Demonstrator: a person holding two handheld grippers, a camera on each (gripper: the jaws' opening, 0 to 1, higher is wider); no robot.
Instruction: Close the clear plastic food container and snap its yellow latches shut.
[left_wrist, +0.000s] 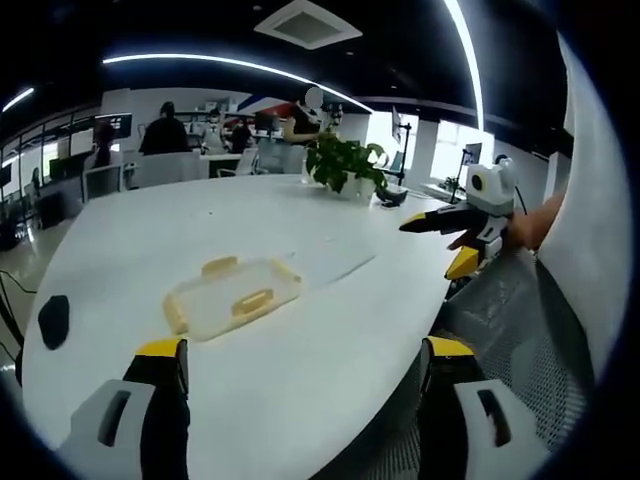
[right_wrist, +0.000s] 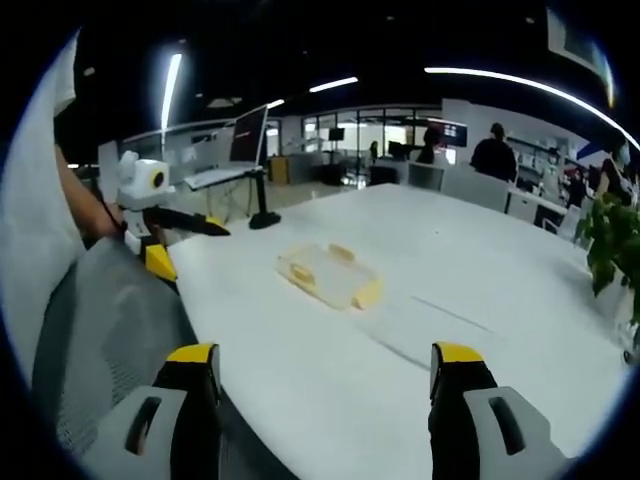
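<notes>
- Clear container (left_wrist: 233, 298) lies flat on the white table (left_wrist: 330, 340), toward the middle, well back from the near edge; yellow latches (left_wrist: 253, 300) show on top and at its sides.
- Left gripper (left_wrist: 300, 375): jaws spread wide, nothing between them, over the near edge.
- Right gripper (right_wrist: 325, 385): jaws also apart, empty; container (right_wrist: 328, 276) well ahead of it.
- Lid looks laid on, but can't tell if seated or latches snapped.
- Risk: box is light, table slick – pressing one latest w/o bracing opp side could skid or tip it.
- Risk: lid misaligned → latch won't catch.
</notes>
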